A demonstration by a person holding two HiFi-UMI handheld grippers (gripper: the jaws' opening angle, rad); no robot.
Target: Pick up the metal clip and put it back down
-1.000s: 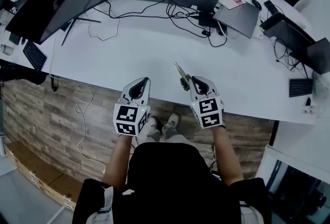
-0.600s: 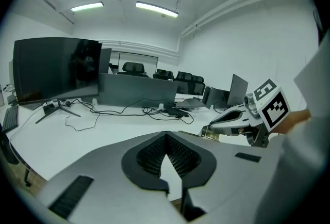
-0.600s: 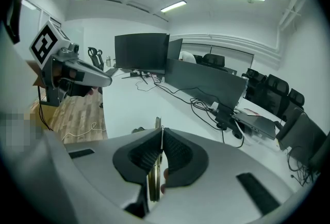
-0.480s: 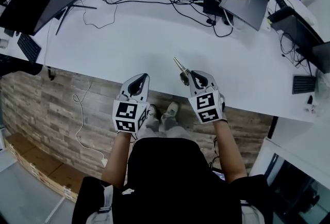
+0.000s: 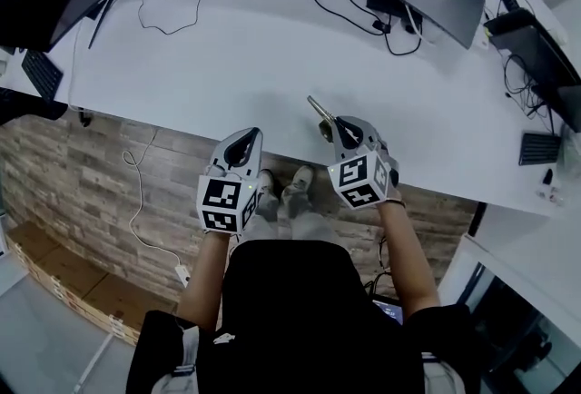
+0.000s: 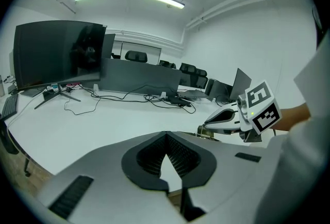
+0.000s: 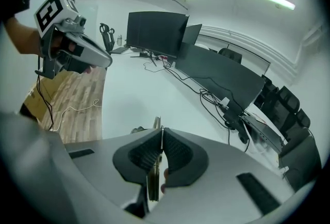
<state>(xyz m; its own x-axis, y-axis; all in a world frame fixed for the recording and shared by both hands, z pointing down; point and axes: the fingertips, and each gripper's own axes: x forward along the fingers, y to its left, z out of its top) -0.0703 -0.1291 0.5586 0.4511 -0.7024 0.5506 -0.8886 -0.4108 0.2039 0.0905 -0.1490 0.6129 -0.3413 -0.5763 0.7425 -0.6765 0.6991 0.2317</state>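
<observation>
Currently, R gripper (image 7: 161,132) is clamped tight on metal clip (image 7: 153,179). Clip sits edge-on btwn the pads, its tip sticking out just past the fingertips, over white desk (image 5: 227,56) near the front edge. L gripper (image 6: 166,138): pads together, nothing btwn them, beside R gripper, apart from clip.
</observation>
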